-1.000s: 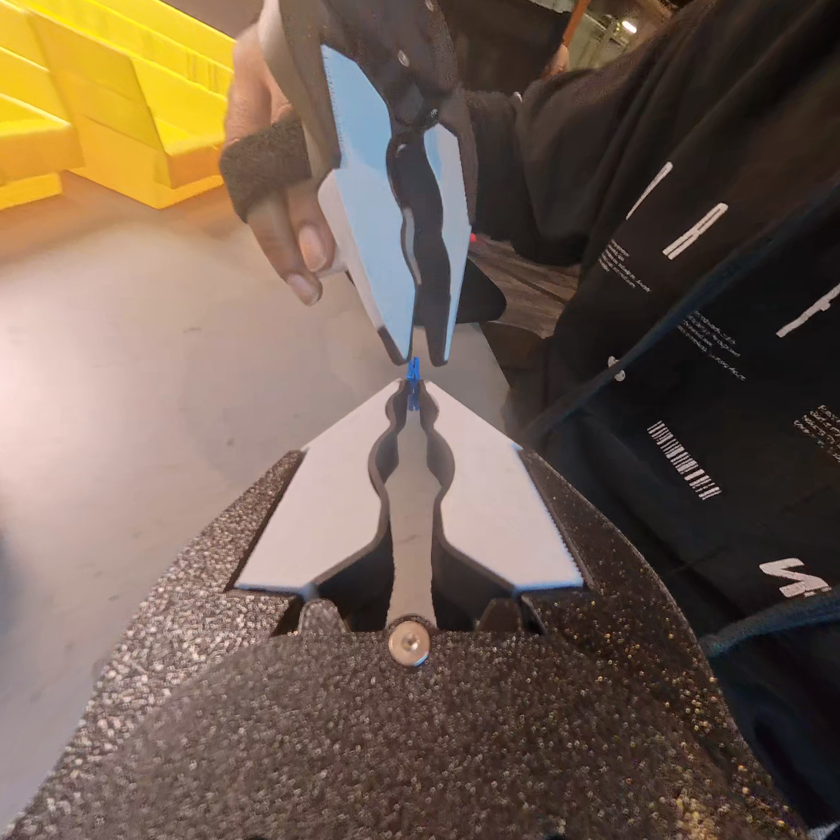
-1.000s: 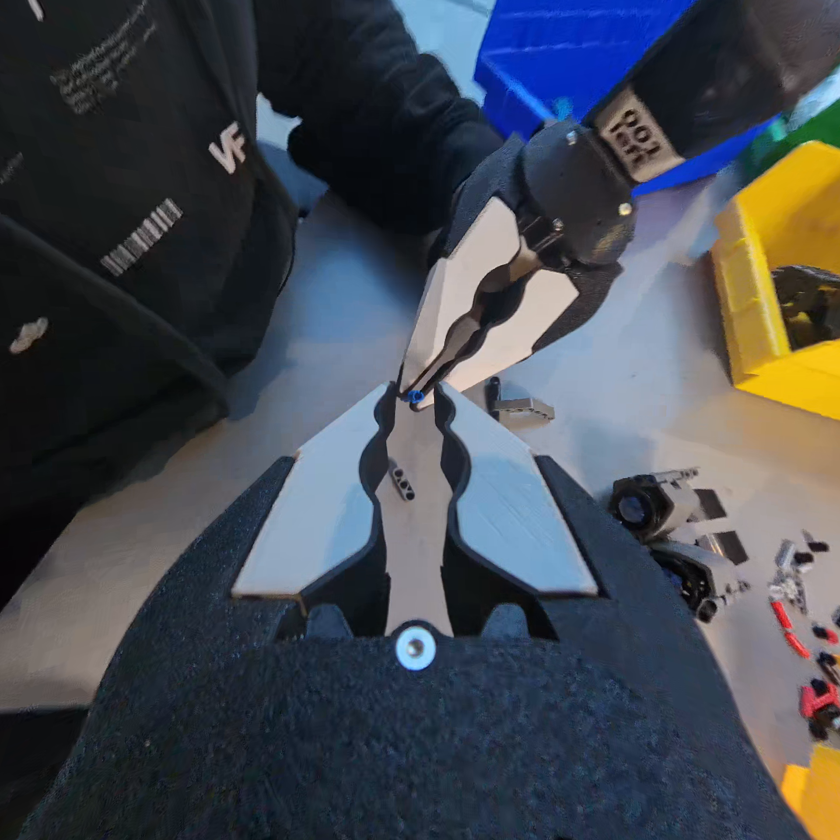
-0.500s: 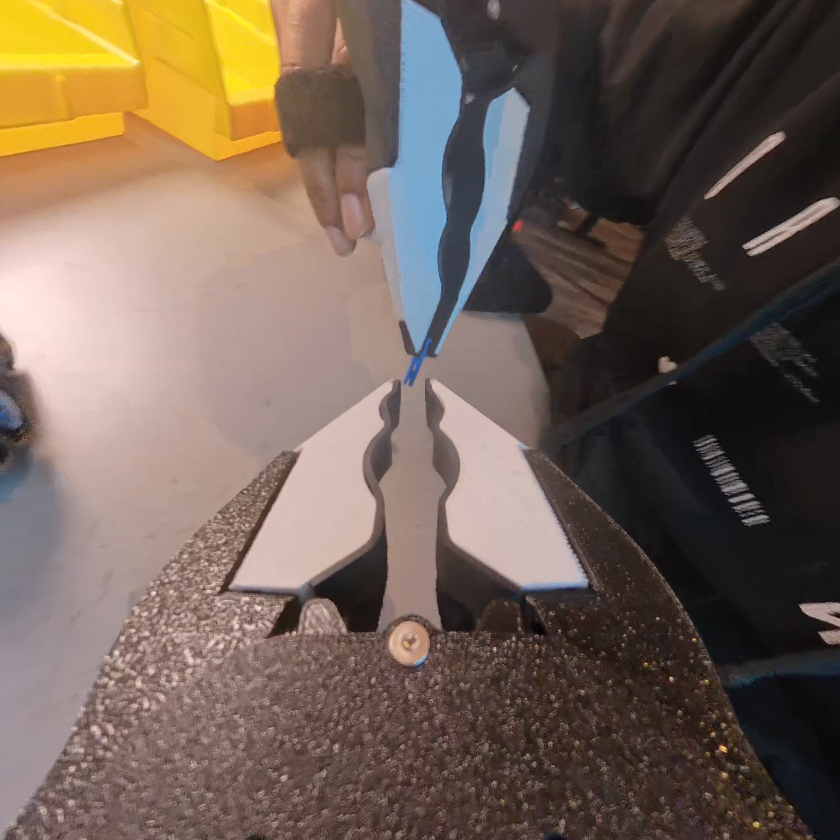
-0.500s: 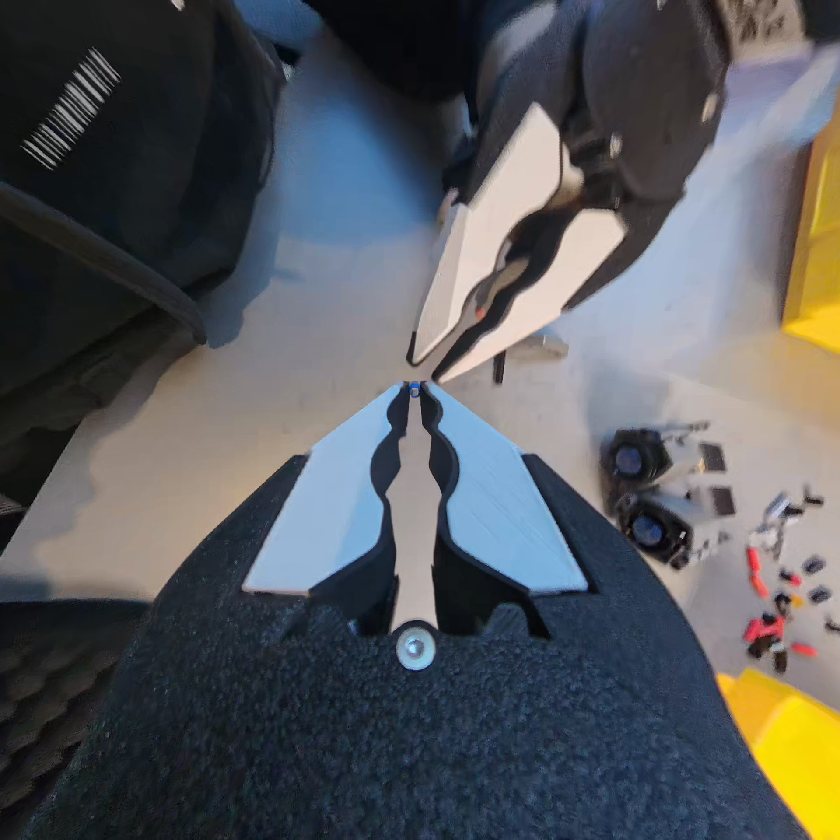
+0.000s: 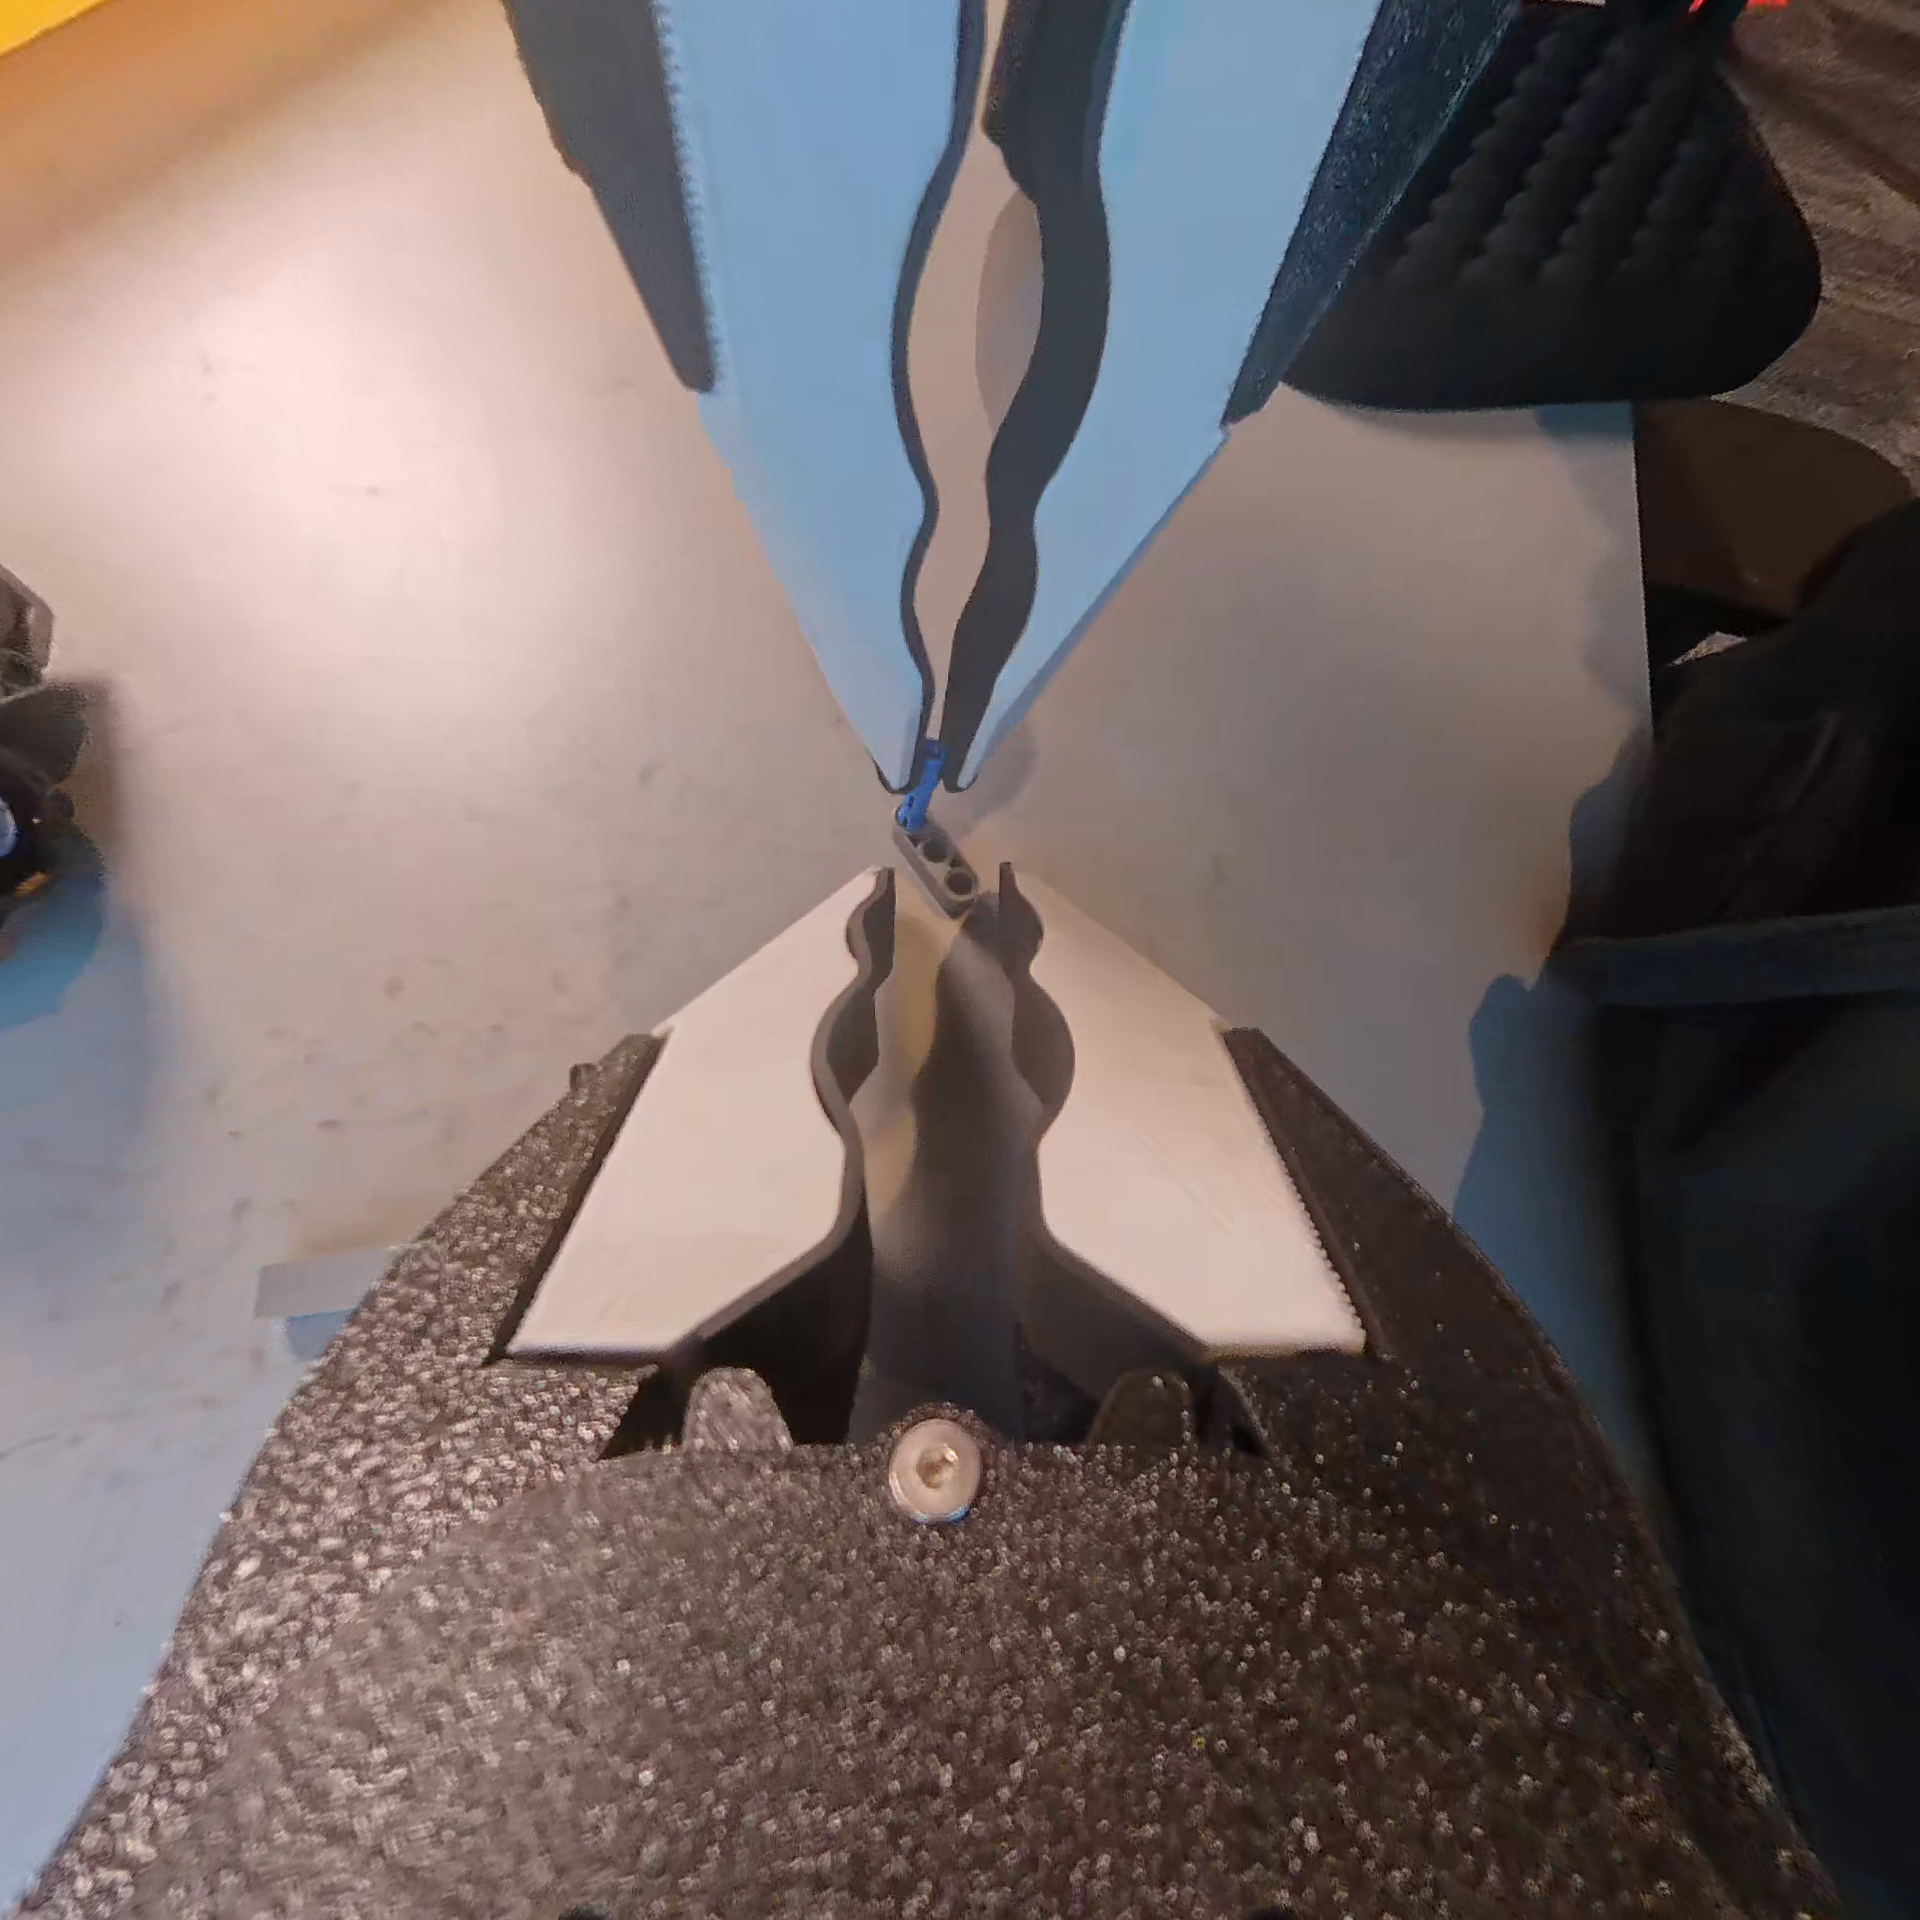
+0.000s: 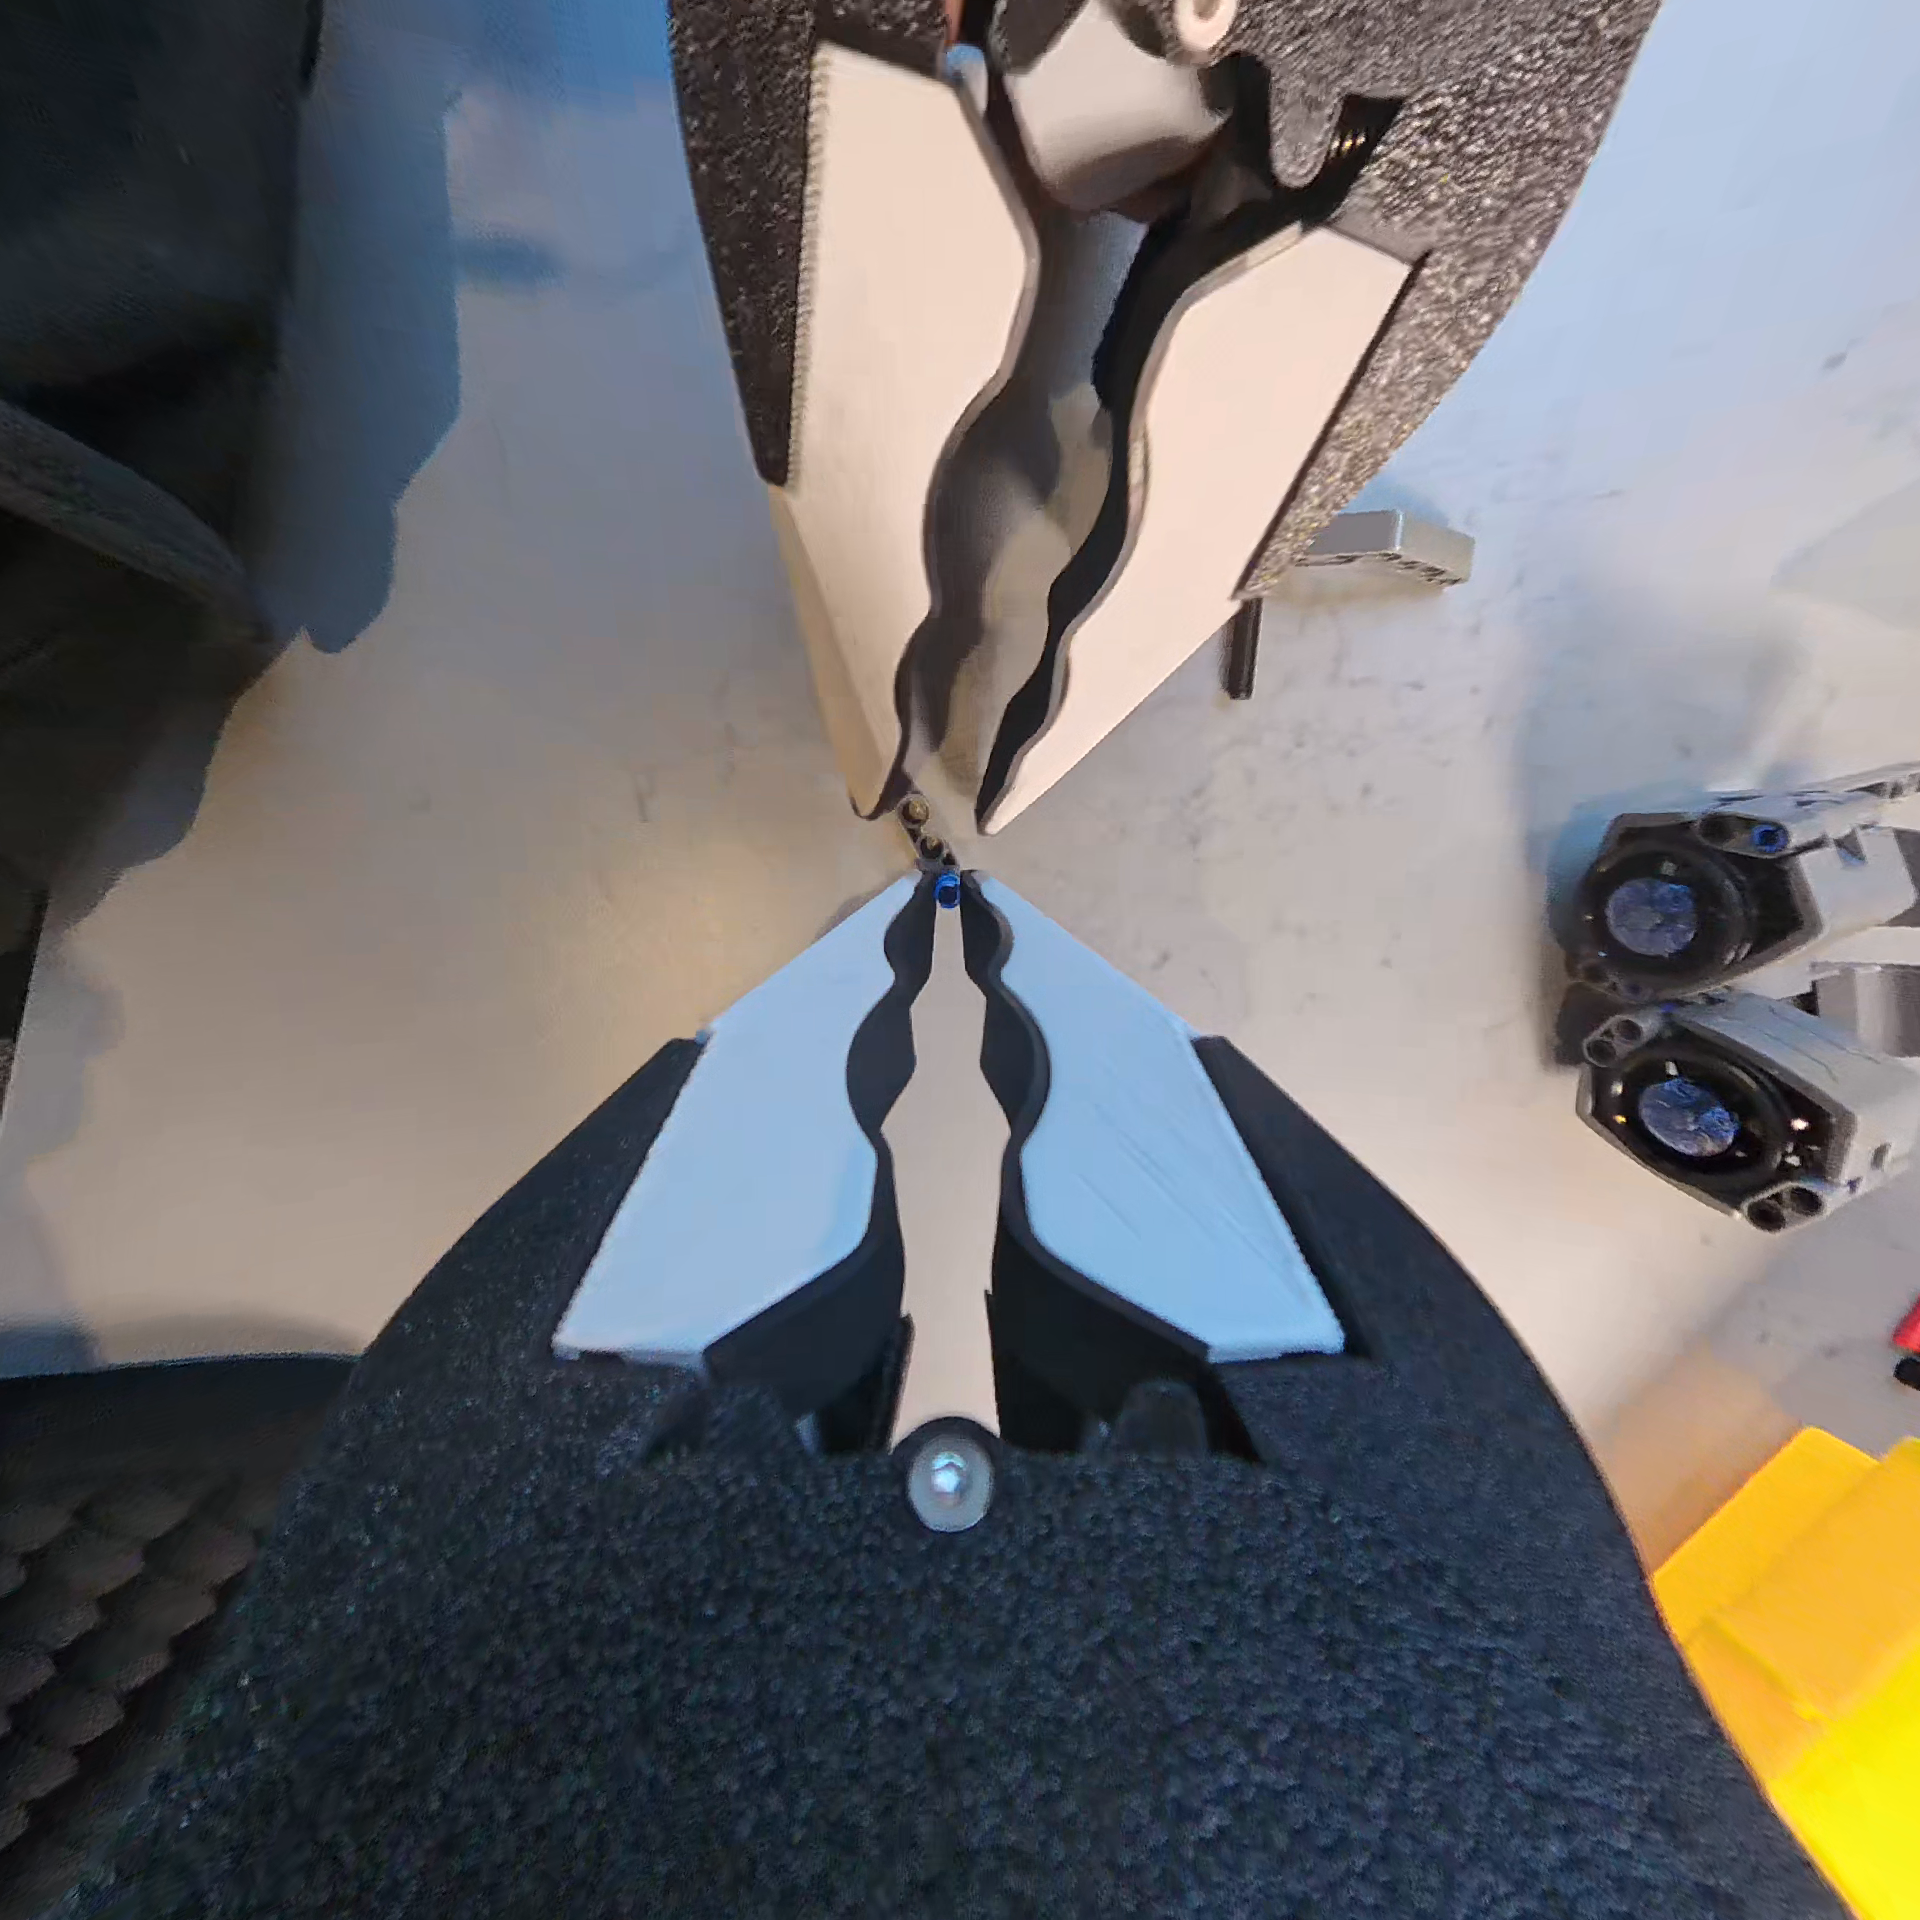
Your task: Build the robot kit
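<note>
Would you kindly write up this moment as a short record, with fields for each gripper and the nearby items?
Left gripper: open, tips either side of a small grey beam with holes, not clamping it
Right gripper: shut on a blue pin
Pin and beam: the pin's tip meets one end of the beam
Surface: pale table
Nearby: two grey blocks with round faces, and a yellow bin

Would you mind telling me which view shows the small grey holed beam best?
The left wrist view: the grey beam lies in full sight there, holes visible, the blue pin at its end. In the right wrist view the beam is tiny, dark and foreshortened.
</note>
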Tool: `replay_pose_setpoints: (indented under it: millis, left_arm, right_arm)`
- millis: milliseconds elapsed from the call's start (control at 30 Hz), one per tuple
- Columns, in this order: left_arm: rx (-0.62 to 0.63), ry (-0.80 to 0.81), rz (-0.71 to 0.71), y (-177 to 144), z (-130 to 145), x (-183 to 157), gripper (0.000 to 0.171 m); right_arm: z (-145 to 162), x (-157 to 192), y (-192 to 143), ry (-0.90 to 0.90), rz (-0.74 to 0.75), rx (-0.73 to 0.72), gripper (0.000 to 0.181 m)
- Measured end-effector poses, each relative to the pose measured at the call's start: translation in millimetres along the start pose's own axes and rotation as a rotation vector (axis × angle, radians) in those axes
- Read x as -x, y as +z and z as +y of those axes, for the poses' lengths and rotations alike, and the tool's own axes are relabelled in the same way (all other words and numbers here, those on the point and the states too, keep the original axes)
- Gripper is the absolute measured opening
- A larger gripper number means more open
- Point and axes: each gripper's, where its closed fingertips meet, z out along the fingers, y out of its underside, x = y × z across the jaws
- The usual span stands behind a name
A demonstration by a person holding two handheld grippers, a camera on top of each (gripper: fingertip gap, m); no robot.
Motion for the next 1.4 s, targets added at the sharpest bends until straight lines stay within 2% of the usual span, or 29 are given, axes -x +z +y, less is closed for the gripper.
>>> replay_pose_setpoints:
  millis: [200,500,667,833,1067,1233,1400]
  left_arm:
    - [0.019,0.019,-0.042,5.0,1.9,2.1,0.010]
    - [0.019,0.002,-0.057,5.1,2.2,2.1,0.007]
    - [0.015,0.004,-0.054,5.1,2.3,2.4,0.007]
    - [0.010,0.017,-0.037,5.2,2.1,1.9,0.006]
    - [0.011,0.016,-0.037,5.2,2.2,2.1,0.006]
    - [0.010,0.009,-0.039,5.2,2.1,2.4,0.006]
    - [0.010,0.002,-0.038,5.2,2.0,2.6,0.006]
  right_arm:
    - [0.0,-0.1,0.4,0.031,-0.018,0.001,0.003]
    - [3.6,0.3,0.1,0.262,-0.077,-0.081,0.002]
    - [2.5,1.0,0.9,0.206,-0.046,-0.008,0.002]
    - [-4.0,5.3,8.2,0.170,-0.080,-0.007,0.002]
    - [-1.9,3.2,2.4,0.287,-0.047,-0.202,0.002]
    - [-0.7,0.4,0.0,0.477,0.031,-0.396,0.002]
    - [0.7,1.2,-1.3,0.506,0.139,-0.433,0.002]
